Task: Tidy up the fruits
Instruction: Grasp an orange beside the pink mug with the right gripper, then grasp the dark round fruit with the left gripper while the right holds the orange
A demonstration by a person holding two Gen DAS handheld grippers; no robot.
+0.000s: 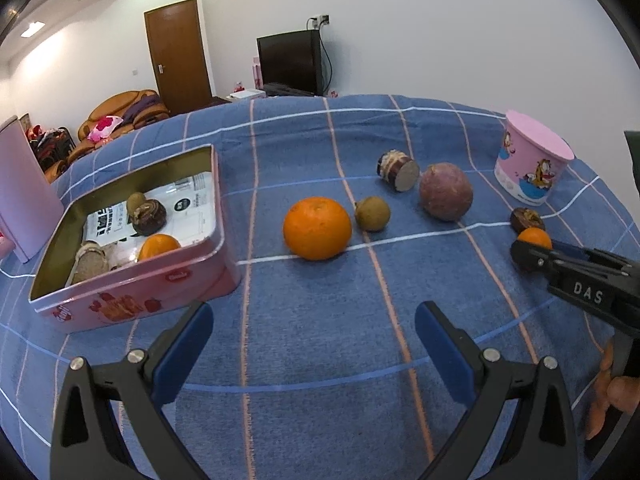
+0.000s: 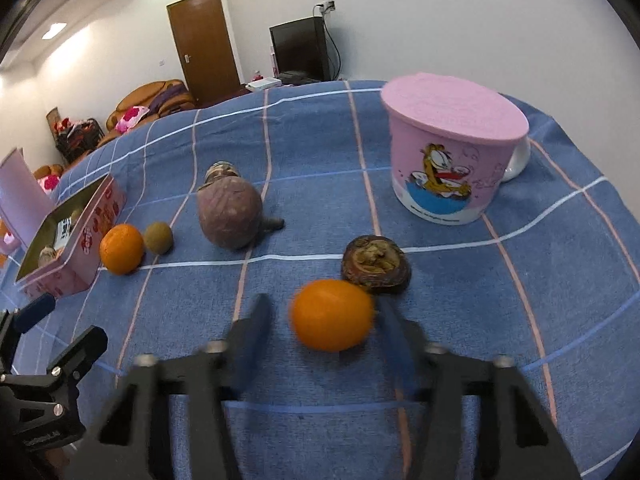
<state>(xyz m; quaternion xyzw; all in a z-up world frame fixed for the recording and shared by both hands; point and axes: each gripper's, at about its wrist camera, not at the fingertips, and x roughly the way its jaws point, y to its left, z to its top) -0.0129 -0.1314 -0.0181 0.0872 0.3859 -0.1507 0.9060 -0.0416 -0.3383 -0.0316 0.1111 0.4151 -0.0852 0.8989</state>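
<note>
Left wrist view: left gripper (image 1: 314,312) at 6 o'clock, blue pads spread wide, nothing between, over blue checked cloth (image 1: 304,152). Pink tin (image 1: 132,280) at 9 o'clock, lid off, holds an orange, a dark brown fruit, a small greenish one and a cut stalk piece on a printed packet. Centre row: big orange (image 1: 317,227), round, glossy; small brown-green fruit (image 1: 372,213) just beside it at its 3; cut stalk piece (image 1: 397,171) and dull purple round fruit (image 1: 446,191) towards 1 o'clock. Pink lidded cartoon cup (image 1: 530,164) at 2 o'clock. Small orange (image 1: 535,237) at 3 o'clock, dark wrinkled fruit (image 1: 527,219) touching it behind. Right gripper (image 1: 528,252) tip sits at the small orange; grip unclear here.

Right wrist view: right gripper (image 2: 323,302) at 6 o'clock, blurred. Small orange lies on the cloth between the pads; gap shows at the left pad, right pad at the fruit's edge, so not pinched. Wrinkled fruit at its 1 o'clock, touching. Cup at 1 o'clock, tin at 9.
</note>
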